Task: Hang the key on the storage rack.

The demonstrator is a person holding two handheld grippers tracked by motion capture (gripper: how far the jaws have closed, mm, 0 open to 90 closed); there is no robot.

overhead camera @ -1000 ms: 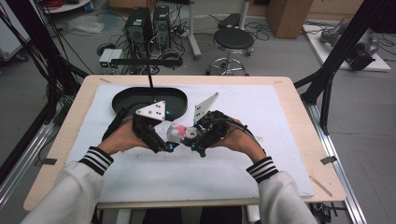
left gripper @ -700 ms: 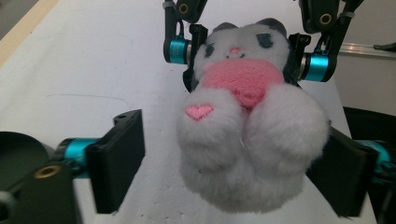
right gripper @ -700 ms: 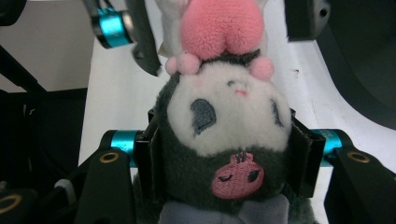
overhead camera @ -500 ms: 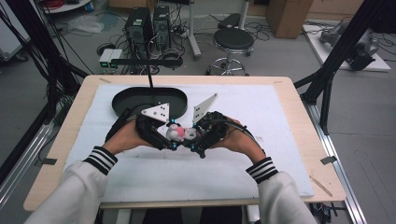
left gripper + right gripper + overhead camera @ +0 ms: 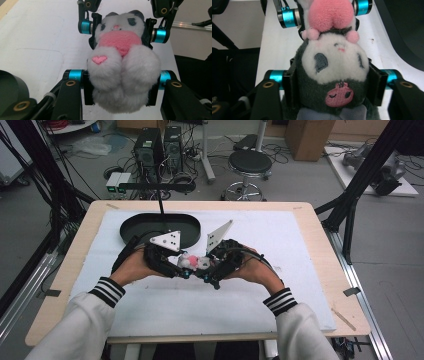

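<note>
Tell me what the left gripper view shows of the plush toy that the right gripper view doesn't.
The left gripper view shows the small grey, white and pink plush toy from its lower end: two round white fluffy feet, one with a pink embroidered heart, clamped between the left gripper jaws.

The right gripper view shows the head end: a dark grey hood with a pink embroidered skull patch, clamped by the right gripper.

Both show the toy's white face, its pink middle, the opposite gripper's blue-collared jaws, and the white table cover.
</note>
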